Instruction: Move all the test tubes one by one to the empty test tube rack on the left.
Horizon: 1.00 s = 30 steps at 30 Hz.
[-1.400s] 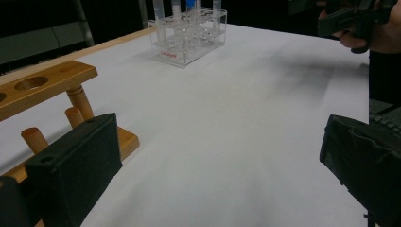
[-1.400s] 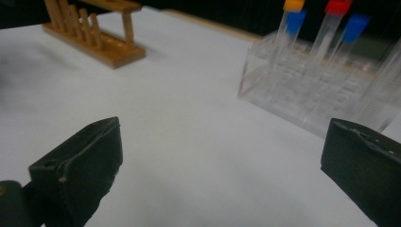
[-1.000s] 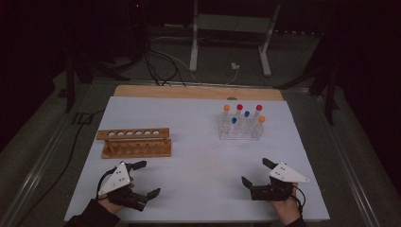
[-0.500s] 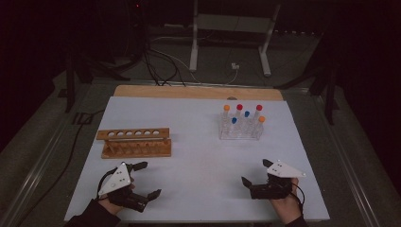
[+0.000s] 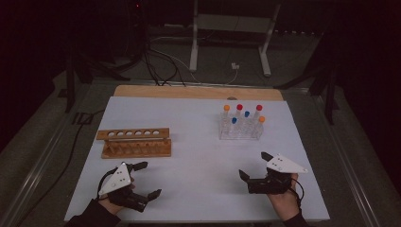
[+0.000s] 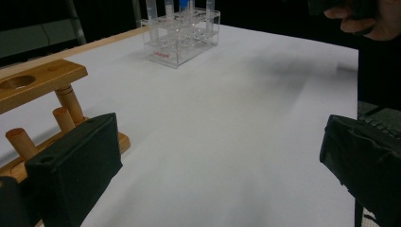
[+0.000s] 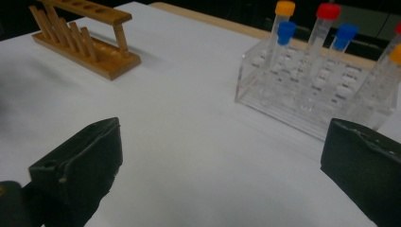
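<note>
we are hovering both grippers, left [image 5: 145, 179] and right [image 5: 255, 165], low at the near table [image 5: 198, 142] edge, fingers spread and empty; next we are likely reaching right for a tube [image 5: 239, 112] in the clear rack [image 5: 240, 130], bound for the wooden rack [image 5: 135, 143]

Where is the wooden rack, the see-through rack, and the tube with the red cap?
wooden rack [image 5: 133, 134]: high view, top board with holes.
see-through rack [image 7: 309, 97]: right gripper view, its front wall.
red-capped tube [image 7: 328, 11]: right gripper view, its red cap.
</note>
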Motion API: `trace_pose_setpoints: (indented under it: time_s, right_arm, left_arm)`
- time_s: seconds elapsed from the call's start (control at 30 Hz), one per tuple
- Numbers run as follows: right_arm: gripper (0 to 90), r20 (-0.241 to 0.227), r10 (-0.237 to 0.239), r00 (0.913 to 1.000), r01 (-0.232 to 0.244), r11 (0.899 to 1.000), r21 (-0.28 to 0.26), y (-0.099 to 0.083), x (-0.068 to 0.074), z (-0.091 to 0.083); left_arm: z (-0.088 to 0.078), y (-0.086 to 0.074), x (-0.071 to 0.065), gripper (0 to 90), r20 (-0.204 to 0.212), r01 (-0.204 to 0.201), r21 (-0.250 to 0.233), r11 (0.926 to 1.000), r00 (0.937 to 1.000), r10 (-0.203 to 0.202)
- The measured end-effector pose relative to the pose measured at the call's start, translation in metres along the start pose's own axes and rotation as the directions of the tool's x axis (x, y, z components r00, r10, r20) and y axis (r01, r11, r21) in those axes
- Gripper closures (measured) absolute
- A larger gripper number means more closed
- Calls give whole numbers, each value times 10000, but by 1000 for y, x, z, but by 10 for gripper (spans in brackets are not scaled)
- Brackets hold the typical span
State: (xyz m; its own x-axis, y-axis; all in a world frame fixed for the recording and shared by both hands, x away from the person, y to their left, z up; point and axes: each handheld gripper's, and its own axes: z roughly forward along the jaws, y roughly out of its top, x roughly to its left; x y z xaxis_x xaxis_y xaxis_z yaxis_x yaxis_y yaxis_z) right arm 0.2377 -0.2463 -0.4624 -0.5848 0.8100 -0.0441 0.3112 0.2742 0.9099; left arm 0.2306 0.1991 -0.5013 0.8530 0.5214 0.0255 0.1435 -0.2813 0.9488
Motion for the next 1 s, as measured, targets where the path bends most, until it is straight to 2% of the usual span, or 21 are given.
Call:
trace_pose_setpoints:
  time_s: [0.2,0.3,0.5,0.77,0.8,0.9,1.0]
  right_arm:
    - [0,-36,140,9999,-141,9995,-296,12,-1,1]
    - [0,-42,220,9997,-222,9986,-474,22,-2,4]
    - [0,169,43,9998,-29,9965,-840,38,-3,11]
    - [0,220,117,9997,-103,9979,-647,49,-7,32]
    - [0,240,194,9995,-179,9980,-609,51,-10,39]
    - [0,256,383,9989,-368,9978,-560,52,-13,46]
    - [0,503,547,9972,-526,9977,-420,54,-19,58]
  left_arm:
    - [0,0,-1,4,26,21,-9,10000,10000,-21]
    - [1,0,-1,5,-77,-124,82,9999,9999,124]
    - [1,0,-2,5,29,-118,78,9999,9999,118]
    - [1,0,-2,4,48,-95,47,9999,9999,95]
    - [1,0,-2,4,44,-98,37,9999,9999,98]
    - [0,0,-2,4,22,-106,36,9999,9999,106]
    - [0,0,-2,4,50,-84,26,10000,10000,84]
